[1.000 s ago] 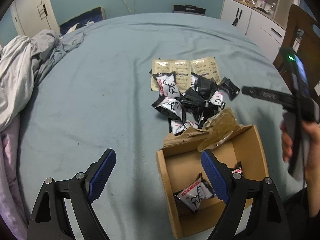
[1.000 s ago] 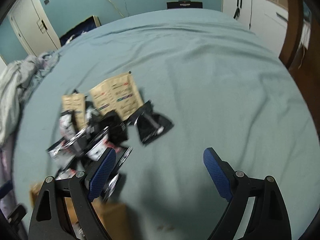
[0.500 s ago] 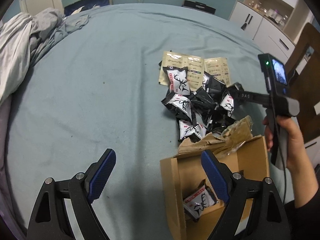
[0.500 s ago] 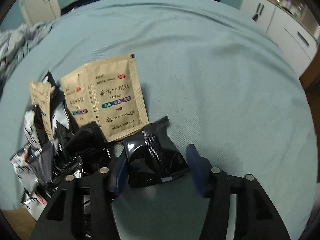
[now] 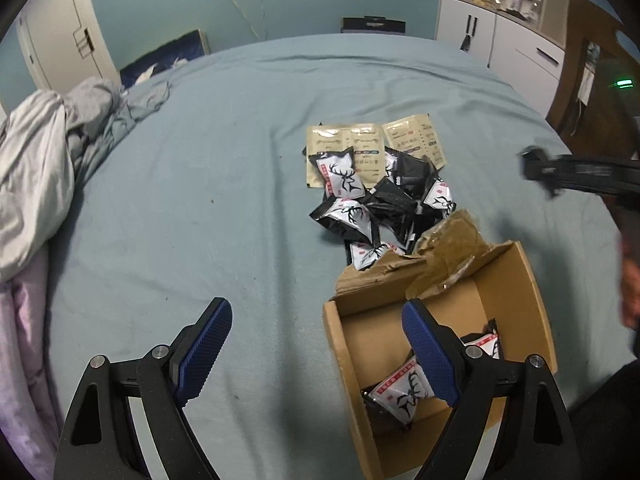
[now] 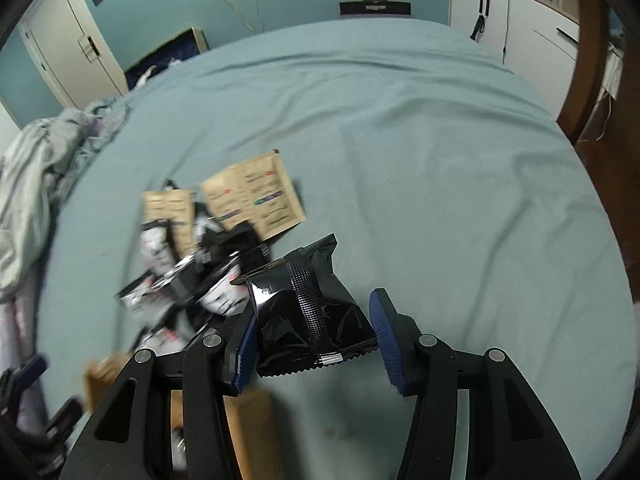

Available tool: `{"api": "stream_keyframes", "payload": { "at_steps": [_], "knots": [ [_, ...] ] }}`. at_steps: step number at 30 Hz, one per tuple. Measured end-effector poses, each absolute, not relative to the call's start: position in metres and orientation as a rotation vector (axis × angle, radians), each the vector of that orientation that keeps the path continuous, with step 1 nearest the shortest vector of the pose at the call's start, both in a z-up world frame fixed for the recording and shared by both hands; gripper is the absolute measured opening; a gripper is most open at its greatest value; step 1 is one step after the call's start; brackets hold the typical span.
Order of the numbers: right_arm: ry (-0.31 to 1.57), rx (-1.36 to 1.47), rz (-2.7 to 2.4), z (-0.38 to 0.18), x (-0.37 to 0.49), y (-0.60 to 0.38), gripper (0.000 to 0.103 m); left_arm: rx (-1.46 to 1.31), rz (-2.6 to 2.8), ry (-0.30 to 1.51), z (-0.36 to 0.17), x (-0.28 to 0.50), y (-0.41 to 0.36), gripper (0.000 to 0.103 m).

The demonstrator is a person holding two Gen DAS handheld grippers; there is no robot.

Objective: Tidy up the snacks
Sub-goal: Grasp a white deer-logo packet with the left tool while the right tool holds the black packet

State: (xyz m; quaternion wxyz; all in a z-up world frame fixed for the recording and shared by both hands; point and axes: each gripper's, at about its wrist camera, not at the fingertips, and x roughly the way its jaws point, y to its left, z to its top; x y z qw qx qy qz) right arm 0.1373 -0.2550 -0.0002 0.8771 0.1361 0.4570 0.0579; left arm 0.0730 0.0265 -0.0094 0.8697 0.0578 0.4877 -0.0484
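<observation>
A pile of black-and-white deer-print snack packets and tan sachets lies on the teal bedsheet. A cardboard box with packets inside stands near the front right. My left gripper is open and empty, its right finger over the box. My right gripper is shut on a black snack packet, lifted above the sheet just right of the pile. It shows at the right edge of the left wrist view.
Crumpled grey bedding lies at the left edge of the bed. White cabinets and a wooden chair stand at the right. A torn flap and brown wrapper hang at the box's far edge.
My right gripper closed on the black packet and lifted it away from the pile. The left gripper stayed open and drew back a little by the box.
</observation>
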Motion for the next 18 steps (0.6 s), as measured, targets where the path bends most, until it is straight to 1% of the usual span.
{"api": "stream_keyframes", "payload": {
  "at_steps": [4,7,12,18],
  "knots": [
    [0.86,0.315,0.178,0.024,0.071,-0.261,0.05,0.161,-0.097,1.011,-0.004,0.067,0.021,0.089],
    [0.853,0.306,0.176,0.017,0.033,-0.271,0.05,0.182,-0.104,1.012,0.002,0.069,0.016,0.089],
    [0.846,0.3,0.142,0.018,0.021,-0.28,0.05,0.17,-0.088,1.072,-0.001,0.095,0.013,0.089],
    [0.829,0.301,0.121,0.015,0.045,-0.271,0.05,0.068,-0.063,1.173,-0.007,0.13,0.025,0.089]
  ]
}}
